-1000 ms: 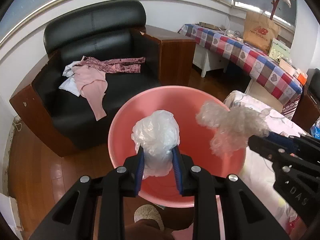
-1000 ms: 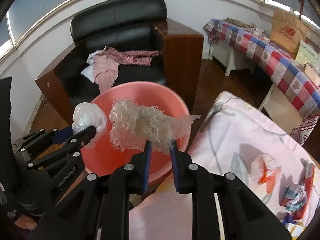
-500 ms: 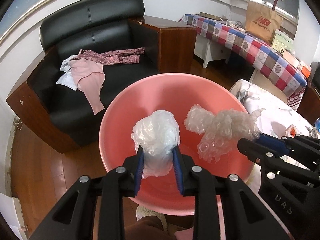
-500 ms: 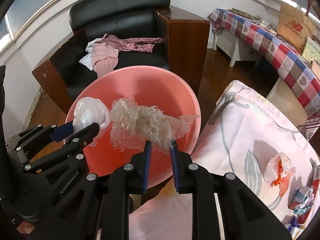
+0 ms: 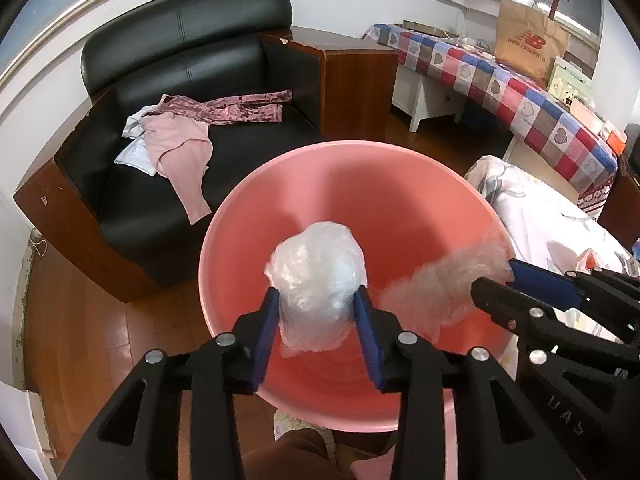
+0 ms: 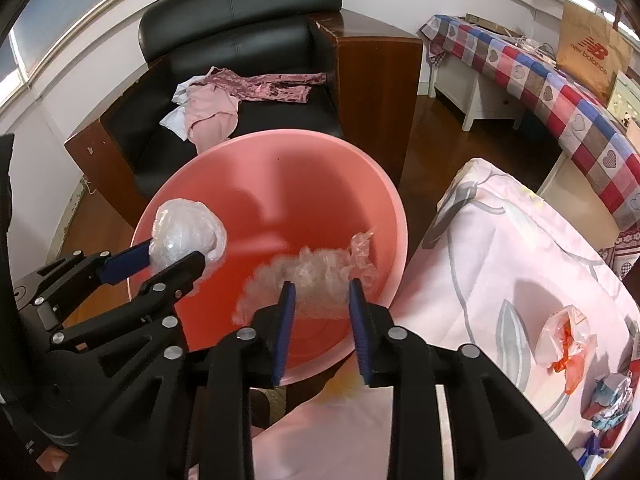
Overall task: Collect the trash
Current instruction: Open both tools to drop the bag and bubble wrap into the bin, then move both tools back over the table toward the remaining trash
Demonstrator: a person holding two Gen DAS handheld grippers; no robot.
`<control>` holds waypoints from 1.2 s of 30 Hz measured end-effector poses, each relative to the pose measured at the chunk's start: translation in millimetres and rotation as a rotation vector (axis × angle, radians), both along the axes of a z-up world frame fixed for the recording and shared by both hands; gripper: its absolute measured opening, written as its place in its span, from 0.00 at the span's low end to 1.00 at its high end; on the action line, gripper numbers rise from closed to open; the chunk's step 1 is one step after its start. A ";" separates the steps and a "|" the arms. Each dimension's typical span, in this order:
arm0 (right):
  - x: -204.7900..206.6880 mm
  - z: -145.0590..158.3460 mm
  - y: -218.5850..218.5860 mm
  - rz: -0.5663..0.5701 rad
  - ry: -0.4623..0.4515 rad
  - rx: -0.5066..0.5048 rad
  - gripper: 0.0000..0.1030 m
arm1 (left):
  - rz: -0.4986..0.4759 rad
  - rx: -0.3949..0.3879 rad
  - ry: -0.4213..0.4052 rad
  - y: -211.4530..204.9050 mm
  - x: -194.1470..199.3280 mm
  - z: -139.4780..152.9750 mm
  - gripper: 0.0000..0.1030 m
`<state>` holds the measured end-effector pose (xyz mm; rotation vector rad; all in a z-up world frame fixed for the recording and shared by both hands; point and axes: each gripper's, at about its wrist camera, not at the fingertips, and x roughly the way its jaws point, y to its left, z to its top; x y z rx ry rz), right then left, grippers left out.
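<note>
A large pink basin (image 5: 360, 184) sits below both grippers. My left gripper (image 5: 316, 292) is over its near side, and its jaws are opening. A crumpled white plastic bag (image 5: 316, 276) is still wedged between the blue pads, touching both. In the right wrist view the same bag (image 6: 186, 236) sits at the left gripper (image 6: 176, 254) tips. My right gripper (image 6: 321, 284) has its jaws opening too. A blurred wad of bubble wrap (image 6: 308, 272) is slipping out past its pads into the basin (image 6: 280, 168). In the left wrist view the wrap (image 5: 436, 280) streaks away from the right gripper (image 5: 494, 276).
A black armchair (image 5: 180, 60) with pink clothes (image 5: 176, 136) and a wooden cabinet (image 5: 360, 80) stand behind the basin. At the right a floral sheet (image 6: 500, 260) carries an orange-and-white plastic bag (image 6: 564, 340) and crumpled paper (image 6: 608, 404). A checked-cloth table (image 5: 520, 100) lies farther back.
Both grippers' jaws have spread wider. The bubble wrap has come loose from the right gripper and is dropping into the basin. The white bag still sits between the left pads.
</note>
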<state>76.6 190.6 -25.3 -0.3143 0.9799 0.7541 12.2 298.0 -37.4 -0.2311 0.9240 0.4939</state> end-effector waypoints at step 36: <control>-37.5 52.7 -138.9 -0.156 -0.082 0.101 0.33 | -0.183 -0.079 -0.207 -77.5 -32.7 65.9 0.43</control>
